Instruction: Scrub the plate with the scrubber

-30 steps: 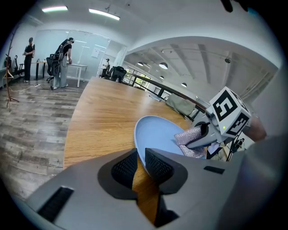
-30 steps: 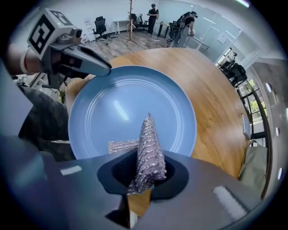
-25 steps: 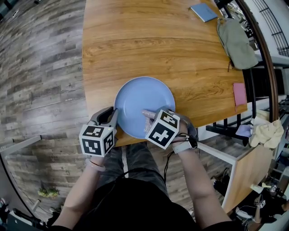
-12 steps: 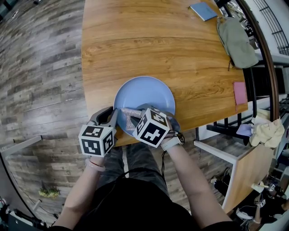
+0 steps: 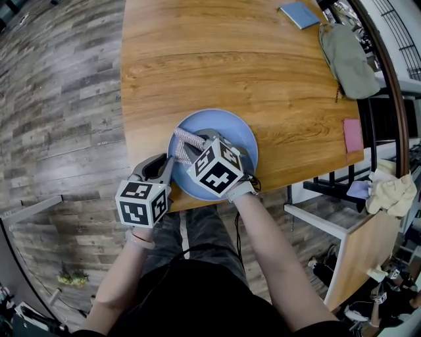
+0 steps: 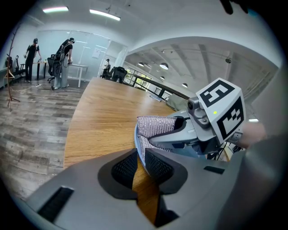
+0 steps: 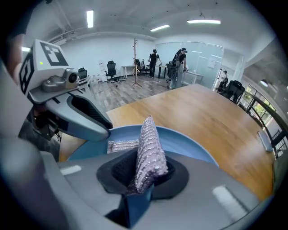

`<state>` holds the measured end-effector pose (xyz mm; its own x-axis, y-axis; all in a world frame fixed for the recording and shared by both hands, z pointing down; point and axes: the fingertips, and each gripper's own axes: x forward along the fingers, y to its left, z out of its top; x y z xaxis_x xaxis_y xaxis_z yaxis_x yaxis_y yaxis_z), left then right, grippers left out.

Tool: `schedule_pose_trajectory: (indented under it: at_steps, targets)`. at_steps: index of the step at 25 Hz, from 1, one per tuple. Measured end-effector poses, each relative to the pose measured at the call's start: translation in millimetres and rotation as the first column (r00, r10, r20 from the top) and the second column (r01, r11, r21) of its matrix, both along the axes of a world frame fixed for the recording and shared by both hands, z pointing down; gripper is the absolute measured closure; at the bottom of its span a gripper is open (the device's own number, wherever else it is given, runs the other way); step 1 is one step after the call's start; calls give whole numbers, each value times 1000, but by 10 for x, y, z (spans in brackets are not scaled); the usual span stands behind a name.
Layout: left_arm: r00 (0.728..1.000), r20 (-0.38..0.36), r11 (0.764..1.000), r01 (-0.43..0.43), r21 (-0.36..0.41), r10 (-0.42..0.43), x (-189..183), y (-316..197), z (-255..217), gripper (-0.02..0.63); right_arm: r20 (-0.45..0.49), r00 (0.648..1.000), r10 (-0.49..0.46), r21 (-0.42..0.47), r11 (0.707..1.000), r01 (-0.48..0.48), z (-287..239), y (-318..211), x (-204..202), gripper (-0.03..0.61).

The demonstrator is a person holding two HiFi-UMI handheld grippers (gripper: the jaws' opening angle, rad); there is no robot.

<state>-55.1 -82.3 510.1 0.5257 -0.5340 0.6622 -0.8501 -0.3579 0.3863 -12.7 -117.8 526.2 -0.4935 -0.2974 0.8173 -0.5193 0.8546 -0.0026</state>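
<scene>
A round blue plate (image 5: 238, 129) lies near the front edge of the wooden table (image 5: 217, 59). My left gripper (image 5: 167, 170) is shut on the plate's left rim, and the thin blue rim (image 6: 138, 143) runs between its dark pads. My right gripper (image 5: 191, 149) reaches over the plate, shut on a silvery mesh scrubber (image 5: 184, 141). The scrubber (image 7: 149, 150) stands up between the right jaws with its far end down on the plate (image 7: 191, 144). In the left gripper view the scrubber (image 6: 155, 125) shows just beyond my jaws (image 6: 140, 161), on the plate's left part.
A blue notebook (image 5: 297, 13) and a grey-green bag (image 5: 347, 56) lie at the table's far right. A pink pad (image 5: 352, 135) sits near the right edge. Beyond it stands a lower white table with a crumpled cloth (image 5: 389, 191). People stand far off in the room.
My right gripper has carried the scrubber across the plate from its near right part to its left, further side. The left gripper and the plate have stayed put.
</scene>
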Motion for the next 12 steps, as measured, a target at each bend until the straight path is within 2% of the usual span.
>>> schedule_pose_trajectory:
  at_steps: [6, 12]
  targets:
    - [1000, -3, 1000, 3, -1, -3, -4, -11, 0, 568, -81, 994, 68, 121, 991, -57, -7, -334, 280, 508]
    - [1000, -4, 1000, 3, 2, -3, -17, -4, 0, 568, -128, 976, 177, 158, 975, -156, -16, -483, 700, 509]
